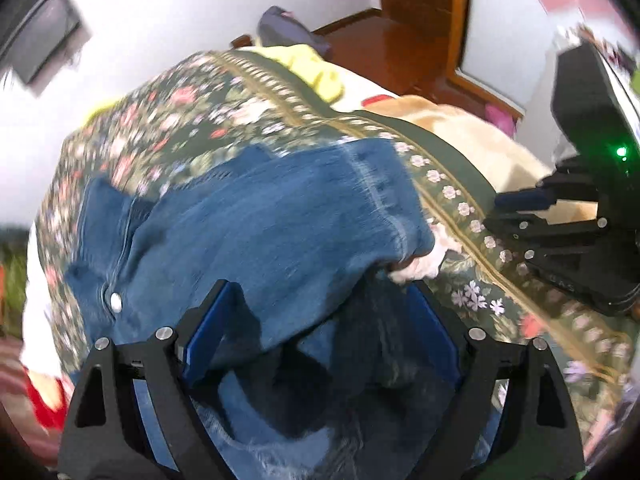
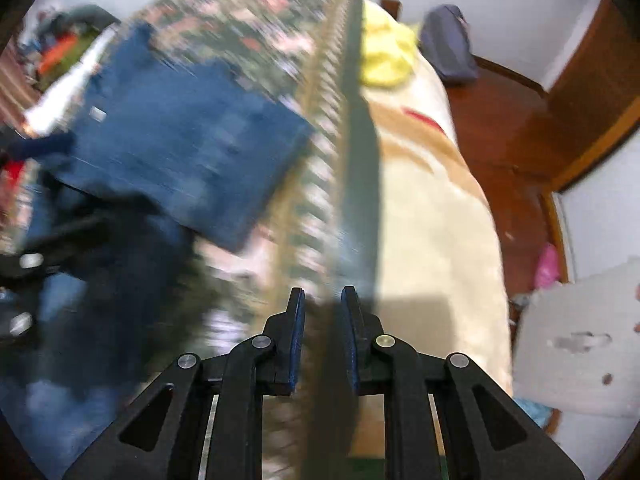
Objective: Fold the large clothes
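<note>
Blue jeans (image 1: 256, 224) lie partly folded on a dark floral bedspread (image 1: 188, 120); their waist button shows at the left. My left gripper (image 1: 320, 304) is wide open with a bunched part of the jeans between its blue pads (image 1: 208, 328). In the right wrist view the jeans (image 2: 188, 148) lie folded at the left, blurred. My right gripper (image 2: 322, 300) is empty, its jaws narrowly apart, above the bedspread's green border (image 2: 360, 184). The right gripper also shows at the right edge of the left wrist view (image 1: 504, 212), its fingers close together.
A cream blanket (image 2: 432, 216) covers the bed's right side, with a yellow cloth (image 2: 384, 56) and a grey-blue bag (image 2: 448, 44) at the far end. Wooden floor (image 2: 504, 120) and a door frame lie to the right. A white sheet (image 2: 576, 340) is at lower right.
</note>
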